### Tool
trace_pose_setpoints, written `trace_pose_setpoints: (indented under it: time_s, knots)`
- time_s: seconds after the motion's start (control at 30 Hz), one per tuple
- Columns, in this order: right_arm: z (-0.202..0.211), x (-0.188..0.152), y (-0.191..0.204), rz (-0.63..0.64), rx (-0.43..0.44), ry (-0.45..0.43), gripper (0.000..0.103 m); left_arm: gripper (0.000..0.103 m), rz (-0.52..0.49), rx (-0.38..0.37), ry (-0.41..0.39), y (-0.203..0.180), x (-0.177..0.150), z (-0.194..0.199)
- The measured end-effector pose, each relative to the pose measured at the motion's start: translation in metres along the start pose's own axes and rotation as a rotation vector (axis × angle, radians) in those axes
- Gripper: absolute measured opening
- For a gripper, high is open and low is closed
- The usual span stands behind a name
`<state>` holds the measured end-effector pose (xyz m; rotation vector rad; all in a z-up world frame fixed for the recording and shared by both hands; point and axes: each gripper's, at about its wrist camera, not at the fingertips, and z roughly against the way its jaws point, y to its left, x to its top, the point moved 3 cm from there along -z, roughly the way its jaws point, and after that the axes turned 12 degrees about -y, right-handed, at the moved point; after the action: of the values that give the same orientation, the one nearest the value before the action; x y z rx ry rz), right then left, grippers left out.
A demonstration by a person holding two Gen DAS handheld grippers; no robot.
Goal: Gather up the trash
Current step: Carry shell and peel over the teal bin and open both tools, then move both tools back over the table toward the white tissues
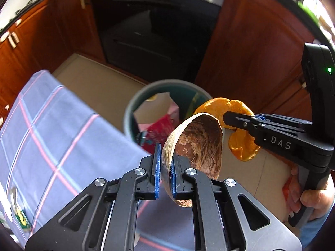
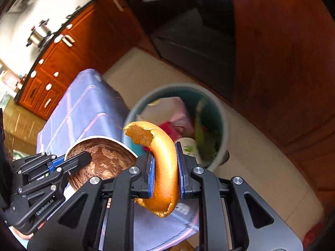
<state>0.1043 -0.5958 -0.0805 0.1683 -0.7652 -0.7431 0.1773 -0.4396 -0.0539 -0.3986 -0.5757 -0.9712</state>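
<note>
My left claw (image 1: pixel 165 167) clamps the stained cup (image 1: pixel 196 144), my right claw (image 2: pixel 164 167) the orange peel (image 2: pixel 165 165). The bin (image 2: pixel 222 113) sits just ahead; I'd centre both over it before letting go.

ahead of and below the left gripper (image 1: pixel 164 169) a round bin (image 1: pixel 134 106) stands on the pale floor (image 1: pixel 98 83), just beside the desk (image 1: pixel 52 125) under its checked lilac cloth, to that gripper's left.
</note>
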Motion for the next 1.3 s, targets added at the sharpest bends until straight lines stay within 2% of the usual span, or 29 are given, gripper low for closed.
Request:
trace_pose_setpoints:
  time_s: [0.17, 0.43, 0.63, 0.67, 0.7, 0.73, 0.77, 0.8, 0.87, 0.93, 1.0, 1.3]
  knots:
    - [-0.028, 0.0, -0.026, -0.051, -0.017, 0.042, 0.017, 0.008, -0.027, 0.008, 0.063, -0.013, 0.002, -0.04]
    - [-0.064, 0.005, -0.046, -0.073, -0.029, 0.086, 0.018, 0.009, -0.014, 0.019, 0.129, -0.006, 0.005, -0.086]
    - [-0.079, 0.008, -0.049, -0.077, -0.034, 0.097, 0.026, 0.009, -0.029, 0.018, 0.157, -0.006, 0.001, -0.102]
    - [-0.08, 0.009, -0.049, -0.081, -0.03, 0.096, 0.038, 0.012, -0.032, 0.015, 0.158, -0.006, 0.001, -0.103]
    - [-0.08, 0.01, -0.05, -0.092, -0.022, 0.094, 0.062, 0.013, -0.034, 0.015, 0.161, -0.008, 0.001, -0.104]
    - [-0.081, 0.011, -0.05, -0.099, -0.021, 0.087, 0.073, 0.015, -0.038, 0.012, 0.166, -0.01, 0.001, -0.103]
    - [-0.08, 0.012, -0.05, -0.1, -0.027, 0.076, 0.083, 0.024, -0.047, 0.01, 0.162, -0.011, 0.001, -0.101]
    - [-0.079, 0.013, -0.05, -0.098, -0.032, 0.068, 0.083, 0.044, -0.055, 0.012, 0.155, -0.011, 0.002, -0.099]
    - [-0.079, 0.014, -0.048, -0.107, -0.022, 0.081, 0.083, 0.065, -0.085, 0.041, 0.12, -0.013, 0.004, -0.093]
    - [-0.078, 0.013, -0.048, -0.116, -0.026, 0.091, 0.084, 0.067, -0.107, 0.055, 0.09, -0.015, 0.005, -0.086]
    - [-0.077, 0.013, -0.046, -0.119, -0.032, 0.094, 0.087, 0.068, -0.106, 0.048, 0.09, -0.015, 0.005, -0.082]
    - [-0.063, 0.01, -0.036, -0.107, -0.04, 0.105, 0.088, 0.071, -0.103, 0.047, 0.064, -0.012, 0.002, -0.062]
